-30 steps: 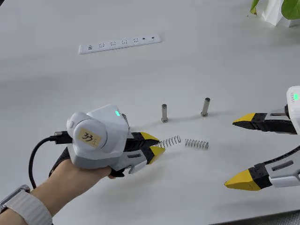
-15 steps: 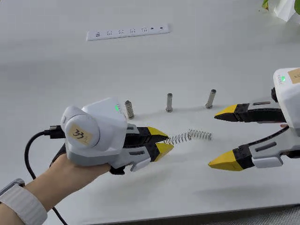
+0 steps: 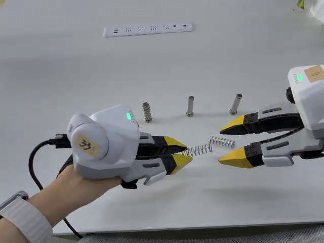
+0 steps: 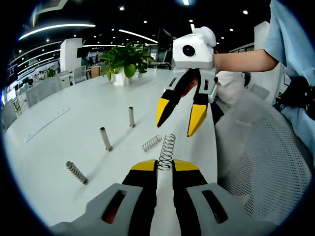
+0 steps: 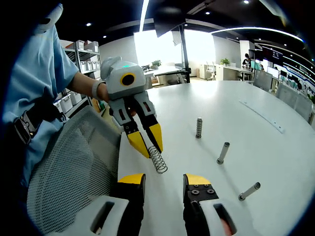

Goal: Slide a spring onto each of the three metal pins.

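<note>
Three metal pins stand in a row on the white table [image 3: 76,76]. The left pin [image 3: 147,112] wears a spring; the middle pin [image 3: 190,106] and right pin [image 3: 236,104] are bare. My left gripper [image 3: 185,153] is shut on one end of a spring [image 3: 199,149], which sticks out to the right above the table. A second spring [image 3: 223,142] lies loose just past its free end. My right gripper [image 3: 226,145] faces the left one, open, with its jaws on either side of the loose spring. In the left gripper view the held spring [image 4: 166,151] rises from my jaws.
A white power strip [image 3: 148,29] lies at the far side of the table. The table's front edge [image 3: 202,228] runs just below both grippers. A potted plant [image 4: 123,61] stands at the table's far right end, and a mesh chair [image 5: 74,162] sits beside the table.
The right gripper has moved left toward the held spring and its jaws have narrowed. The left gripper keeps its hold on the spring. The head camera has shifted, bringing the sprung left pin into sight.
</note>
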